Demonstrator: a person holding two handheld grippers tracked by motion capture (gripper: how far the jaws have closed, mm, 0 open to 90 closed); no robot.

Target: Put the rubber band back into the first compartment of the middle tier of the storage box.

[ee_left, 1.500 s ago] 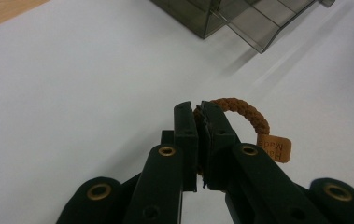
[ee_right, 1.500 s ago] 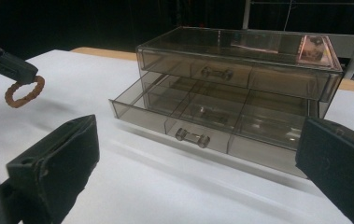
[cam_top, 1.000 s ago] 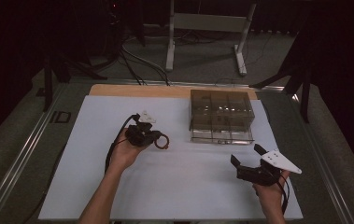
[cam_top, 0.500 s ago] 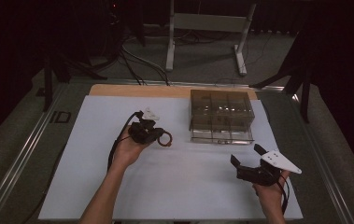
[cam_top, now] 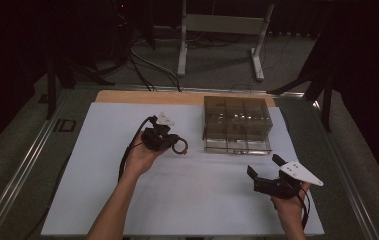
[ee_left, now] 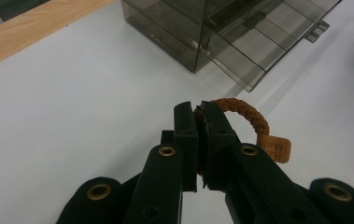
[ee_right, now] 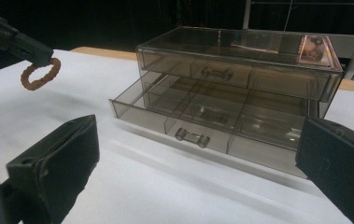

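Bracelet tag (ee_left: 274, 148): partly hidden lettering, upside down, probably "Made".

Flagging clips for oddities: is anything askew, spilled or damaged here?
Nothing stands out. The smoky transparent plastic drawer box sits square on the white table, its lower drawer pulled open and empty. The left gripper pinches a brown braided cord ring; the right gripper is open.

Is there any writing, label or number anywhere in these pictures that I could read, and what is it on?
"ID": large letters on the dark surface left of the white table mat.
Leather tag on the braided bracelet held by the left hand-held gripper: stamped letters, upside down and partly hidden, too unclear to read.
Picture card on the clear drawer box: too blurred to read.
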